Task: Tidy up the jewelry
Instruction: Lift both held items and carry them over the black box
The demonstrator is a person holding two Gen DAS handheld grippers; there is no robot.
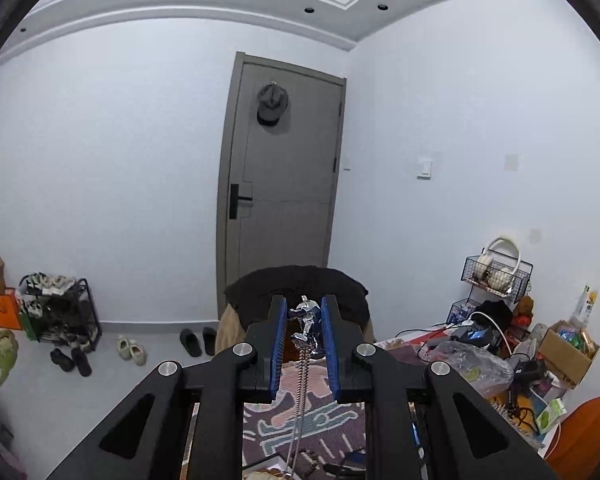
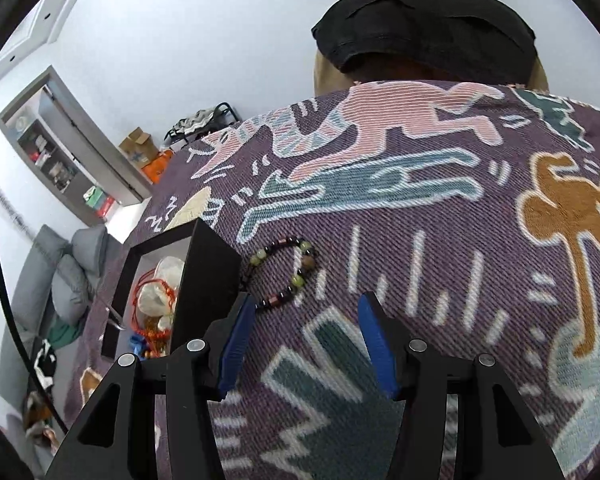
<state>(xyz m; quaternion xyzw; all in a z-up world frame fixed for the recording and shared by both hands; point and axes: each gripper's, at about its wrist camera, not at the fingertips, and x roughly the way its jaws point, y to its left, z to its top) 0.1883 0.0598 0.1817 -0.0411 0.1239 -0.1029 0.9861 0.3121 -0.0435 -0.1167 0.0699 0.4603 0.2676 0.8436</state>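
Observation:
My left gripper (image 1: pixel 305 305) is shut on a silver necklace (image 1: pixel 306 320); its pendant sits between the blue pads and its ball chain (image 1: pixel 301 400) hangs straight down, high above the table. My right gripper (image 2: pixel 306 304) is open and empty, low over the patterned tablecloth (image 2: pixel 420 240). A beaded bracelet (image 2: pixel 284 272) of dark, green and brown beads lies on the cloth just ahead of the right gripper's left fingertip. A black jewelry box (image 2: pixel 208 272) stands open to the left of the bracelet, with red cords and other pieces (image 2: pixel 156 304) inside.
A chair with a black garment (image 2: pixel 424 28) stands behind the table's far edge. In the left wrist view, cluttered items, cables and a plastic bag (image 1: pixel 472 364) lie to the right. A grey door (image 1: pixel 284 176) and a shoe rack (image 1: pixel 60 308) are farther back.

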